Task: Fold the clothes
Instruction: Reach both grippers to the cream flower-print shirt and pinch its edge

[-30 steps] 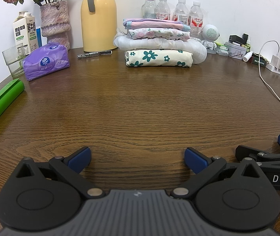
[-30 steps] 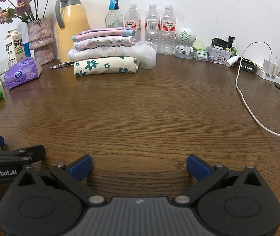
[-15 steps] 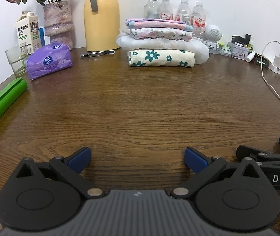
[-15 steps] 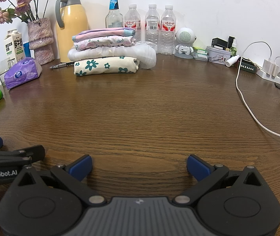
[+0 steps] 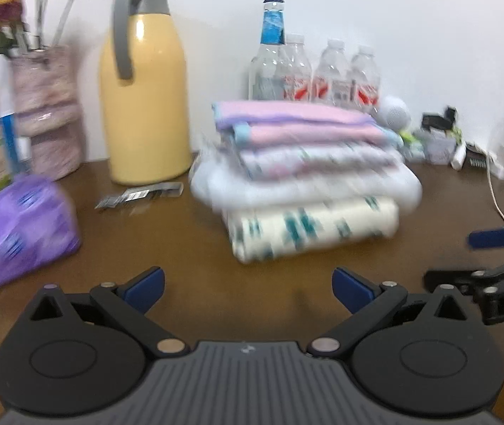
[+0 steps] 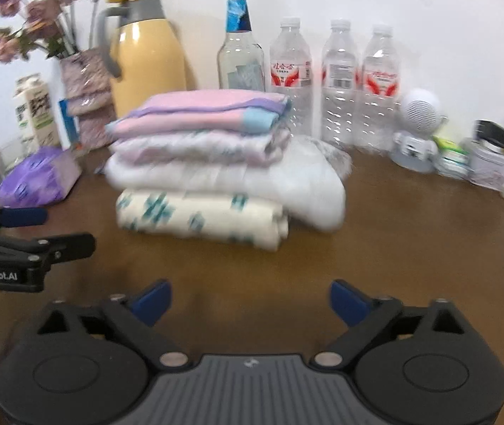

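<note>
Tissue pack: a soft purple plastic pack of tissues (image 5: 21, 228) lies on the brown wood-grain table (image 5: 188, 248), left of the clothes stack.
Jug: a tall pale-yellow thermos jug with a grey handle (image 5: 145, 99) stands behind and left of the clothes stack, close to the wall.
Left gripper: the black left gripper with blue pads (image 5: 248, 285) hovers over bare table just in front of the clothes stack; its fingers are spread wide and hold nothing.
Clothes stack: a pile of four folded garments (image 6: 213, 166) sits on the table, squared up, with a cream piece printed with teal flowers (image 6: 198, 217) at the bottom, a puffy white one above it, then a pale floral one, and a pink and lilac one (image 6: 202, 113) on top.
Right gripper: the black right gripper with blue pads (image 6: 250, 301) hovers beside the left one, also just in front of the clothes stack; its fingers are parted and empty too.
Bottles: clear plastic water bottles (image 6: 340, 78) stand behind and right of the clothes stack.
Progress: every garment in view lies folded and piled; no loose cloth shows anywhere. That fits folding finished, or a pile about to be taken up; the views do not settle which.
</note>
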Demonstrator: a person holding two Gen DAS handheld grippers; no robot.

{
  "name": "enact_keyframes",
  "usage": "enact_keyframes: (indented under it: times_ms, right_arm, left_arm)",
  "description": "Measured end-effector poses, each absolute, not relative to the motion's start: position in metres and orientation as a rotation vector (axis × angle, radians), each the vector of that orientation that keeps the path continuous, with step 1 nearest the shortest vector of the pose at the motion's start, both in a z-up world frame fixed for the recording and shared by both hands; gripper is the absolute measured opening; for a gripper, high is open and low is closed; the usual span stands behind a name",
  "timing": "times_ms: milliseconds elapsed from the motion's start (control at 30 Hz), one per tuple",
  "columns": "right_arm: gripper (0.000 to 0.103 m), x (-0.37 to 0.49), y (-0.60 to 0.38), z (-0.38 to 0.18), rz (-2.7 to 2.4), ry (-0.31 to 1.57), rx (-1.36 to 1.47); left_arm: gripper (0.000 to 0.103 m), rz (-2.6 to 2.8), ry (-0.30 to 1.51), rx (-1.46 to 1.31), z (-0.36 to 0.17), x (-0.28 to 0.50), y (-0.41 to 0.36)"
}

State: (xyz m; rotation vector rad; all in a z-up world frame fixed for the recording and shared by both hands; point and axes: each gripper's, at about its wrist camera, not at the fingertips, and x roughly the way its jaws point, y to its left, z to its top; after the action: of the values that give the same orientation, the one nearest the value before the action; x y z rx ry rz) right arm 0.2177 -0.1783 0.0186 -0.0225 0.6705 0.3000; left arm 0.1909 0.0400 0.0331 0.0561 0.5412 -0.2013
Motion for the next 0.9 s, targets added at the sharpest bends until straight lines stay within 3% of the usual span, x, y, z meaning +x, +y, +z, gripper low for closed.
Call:
enact_keyframes:
  times_ms: [100, 133, 167, 200, 233, 267, 333, 400, 567, 733, 900]
  right_arm:
    - [0.087, 0.255, -0.179, 0.010, 0.341, 0.674, 0.045]
    - [0.070, 0.267, -0.180, 0.007, 0.371, 0.687, 0.087]
    - [0.055, 0.275, -0.181, 0.004, 0.389, 0.695, 0.129]
    - [0.052, 0.281, -0.183, 0.001, 0.405, 0.702, 0.170]
    - [0.032, 0.281, -0.183, 0.005, 0.403, 0.691, 0.176]
    - [0.024, 0.279, -0.182, 0.011, 0.397, 0.677, 0.175]
    - [0.017, 0.259, -0.186, 0.042, 0.415, 0.564, 0.174]
    - [0.013, 0.231, -0.191, 0.086, 0.433, 0.422, 0.167]
    - [0.009, 0.122, -0.204, 0.186, 0.530, 0.147, 0.072]
    - [0.009, 0.012, -0.222, 0.212, 0.632, 0.116, -0.004]
    - [0.009, -0.045, -0.228, 0.161, 0.657, 0.302, 0.028]
  left_arm:
    - [0.103, -0.236, 0.548, 0.065, 0.026, 0.239, 0.041]
    - [0.098, -0.258, 0.561, 0.075, 0.023, 0.250, 0.040]
    - [0.090, -0.280, 0.559, 0.061, 0.020, 0.258, 0.040]
    - [0.069, -0.303, 0.557, 0.045, 0.018, 0.265, 0.040]
    - [0.053, -0.335, 0.561, -0.002, 0.017, 0.268, 0.042]
    - [0.049, -0.364, 0.564, -0.047, 0.017, 0.271, 0.043]
    - [0.025, -0.389, 0.534, -0.052, 0.030, 0.265, 0.042]
    - [0.019, -0.430, 0.460, -0.093, 0.062, 0.251, 0.048]
    - [0.018, -0.518, 0.186, -0.161, 0.167, 0.158, 0.060]
    - [0.018, -0.504, 0.298, -0.124, 0.134, 0.086, 0.061]
    - [0.018, -0.489, 0.409, -0.086, 0.102, 0.015, 0.063]
